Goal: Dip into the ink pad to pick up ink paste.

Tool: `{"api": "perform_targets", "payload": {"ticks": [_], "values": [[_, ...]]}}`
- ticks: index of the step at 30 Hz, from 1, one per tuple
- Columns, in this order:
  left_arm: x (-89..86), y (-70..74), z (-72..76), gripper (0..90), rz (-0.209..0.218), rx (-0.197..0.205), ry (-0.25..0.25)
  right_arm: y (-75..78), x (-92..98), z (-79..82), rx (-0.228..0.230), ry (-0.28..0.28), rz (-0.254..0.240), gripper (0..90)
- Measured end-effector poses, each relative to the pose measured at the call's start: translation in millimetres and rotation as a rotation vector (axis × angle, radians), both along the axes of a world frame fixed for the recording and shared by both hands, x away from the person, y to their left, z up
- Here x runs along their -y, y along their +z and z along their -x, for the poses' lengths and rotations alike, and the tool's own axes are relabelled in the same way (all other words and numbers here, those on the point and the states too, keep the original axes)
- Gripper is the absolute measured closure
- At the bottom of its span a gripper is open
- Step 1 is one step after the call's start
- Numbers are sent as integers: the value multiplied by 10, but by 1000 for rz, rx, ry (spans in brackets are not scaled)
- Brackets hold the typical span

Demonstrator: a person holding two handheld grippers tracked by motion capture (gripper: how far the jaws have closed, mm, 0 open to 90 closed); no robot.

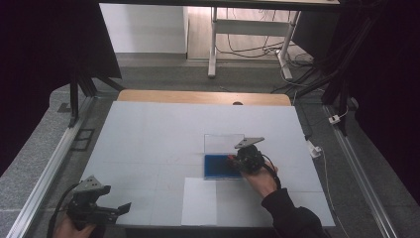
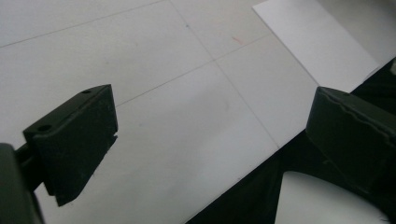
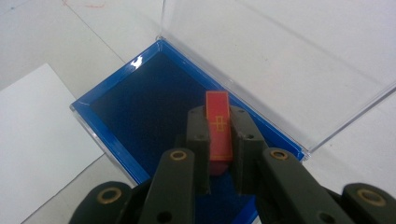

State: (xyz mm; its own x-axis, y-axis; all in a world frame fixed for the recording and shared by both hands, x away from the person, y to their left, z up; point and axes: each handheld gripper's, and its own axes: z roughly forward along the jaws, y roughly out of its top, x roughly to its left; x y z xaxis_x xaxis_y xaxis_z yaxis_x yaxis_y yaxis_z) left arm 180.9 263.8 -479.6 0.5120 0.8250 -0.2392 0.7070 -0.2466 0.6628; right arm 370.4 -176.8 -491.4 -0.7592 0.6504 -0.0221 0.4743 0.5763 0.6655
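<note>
In the high view, the right gripper [image 1: 241,159] is seen over the right edge of the blue box [image 1: 216,167], whose clear lid [image 1: 224,143] stands open behind it; the left gripper [image 1: 111,210] is well apart from the box, near the table's front left corner. In the left gripper view, the jaws are spread wide with nothing between them, over the white table [image 2: 154,93], a white sheet [image 2: 313,42] beyond. In the right gripper view, a red block [image 3: 218,125] is pinched upright between the jaws, above the box's blue interior [image 3: 149,107].
</note>
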Motion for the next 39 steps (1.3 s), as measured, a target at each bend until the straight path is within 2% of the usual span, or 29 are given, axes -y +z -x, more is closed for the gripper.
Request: {"api": "perform_targets", "payload": {"ticks": [5, 9, 15, 19, 24, 30, 36, 39], "values": [[19, 13, 19, 1, -23, 25, 9, 4, 1, -2, -2, 0, 0, 797], [12, 19, 26, 1, -24, 41, 12, 9, -4, -6, -5, -1, -2, 796], [22, 20, 24, 4, -26, 56, -33, 42, 5, -4, 2, -9, -18, 796], [7, 24, 30, 2, -14, 73, -37, 87, 21, 15, 9, -6, -30, 796], [-3, 22, 25, 5, -3, 68, -38, 135, 36, 51, 14, 10, -47, 795], [27, 14, 15, 9, -22, 57, -45, 192, 69, 108, 20, 27, -56, 796], [4, 12, 12, 9, -6, 54, -41, 259, 135, 167, 12, 37, -79, 796], [22, 11, 11, 9, -18, 54, -50, 282, 147, 210, 6, 50, -92, 796]]}}
